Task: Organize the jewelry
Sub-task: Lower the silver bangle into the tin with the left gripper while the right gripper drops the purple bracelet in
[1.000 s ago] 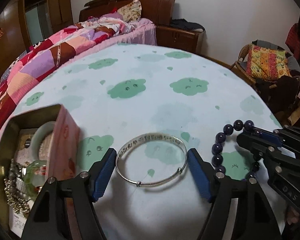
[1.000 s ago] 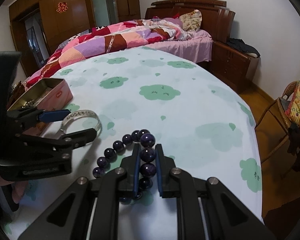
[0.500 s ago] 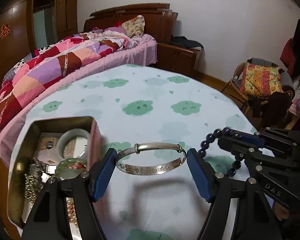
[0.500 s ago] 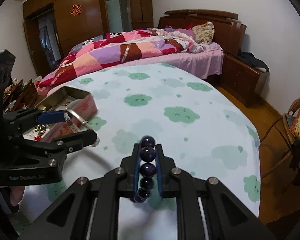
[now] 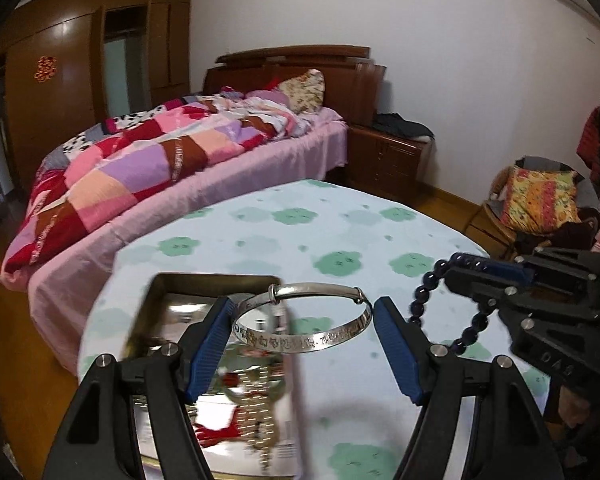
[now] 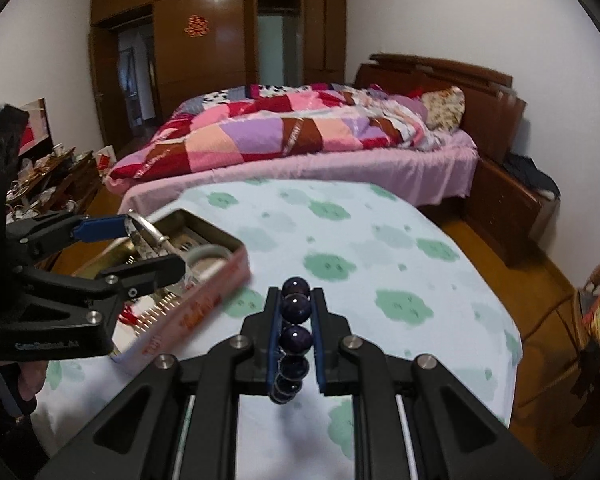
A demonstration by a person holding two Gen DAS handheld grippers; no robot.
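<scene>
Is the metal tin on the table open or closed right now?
Open. The tin has no lid on, and a pale bangle and chains lie visible inside it.

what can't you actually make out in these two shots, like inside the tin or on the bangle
- Tin contents, left wrist view: motion blur, and the left gripper covers part.
- Silver bangle engraving, left wrist view: too small and blurred to read.
- Bead bracelet lower loop, right wrist view: hidden behind the right gripper; bead count unknowable.
- Tin's near end, left wrist view: cut by the bottom edge.
</scene>
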